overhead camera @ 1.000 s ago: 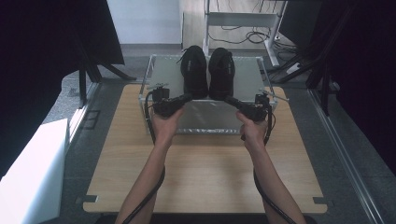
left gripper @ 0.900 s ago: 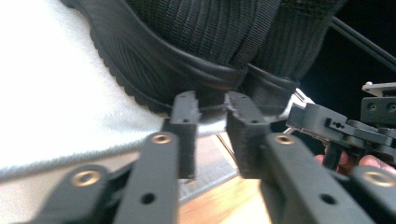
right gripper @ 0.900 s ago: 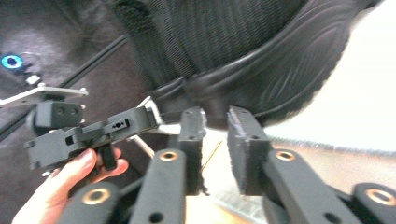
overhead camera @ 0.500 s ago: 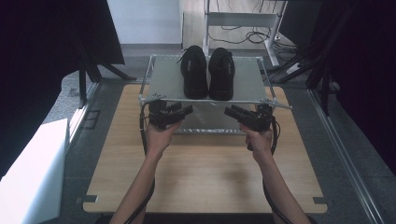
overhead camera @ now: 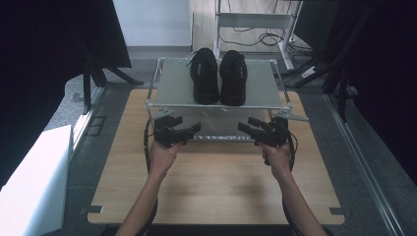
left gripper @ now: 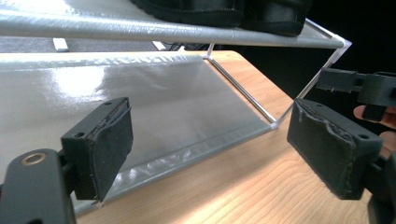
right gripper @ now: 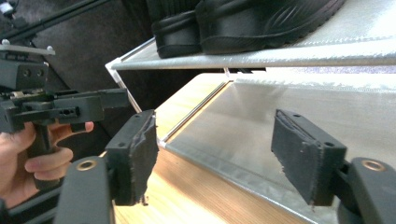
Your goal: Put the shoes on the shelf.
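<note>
High view: the left gripper [overhead camera: 195,129] and right gripper [overhead camera: 243,128] hover just in front of the shoe rack [overhead camera: 167,91], both with jaws spread and just opening, nothing between them. A pair of black shoes [overhead camera: 219,76] stands on the rack's top shelf, which rests on the wooden table [overhead camera: 211,187].

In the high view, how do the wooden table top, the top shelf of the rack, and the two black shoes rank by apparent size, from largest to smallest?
1. Wooden table top, clearly largest.
2. Top shelf of the rack.
3. Left shoe and right shoe: they look alike in size, so I do not rank them against each other.
</note>
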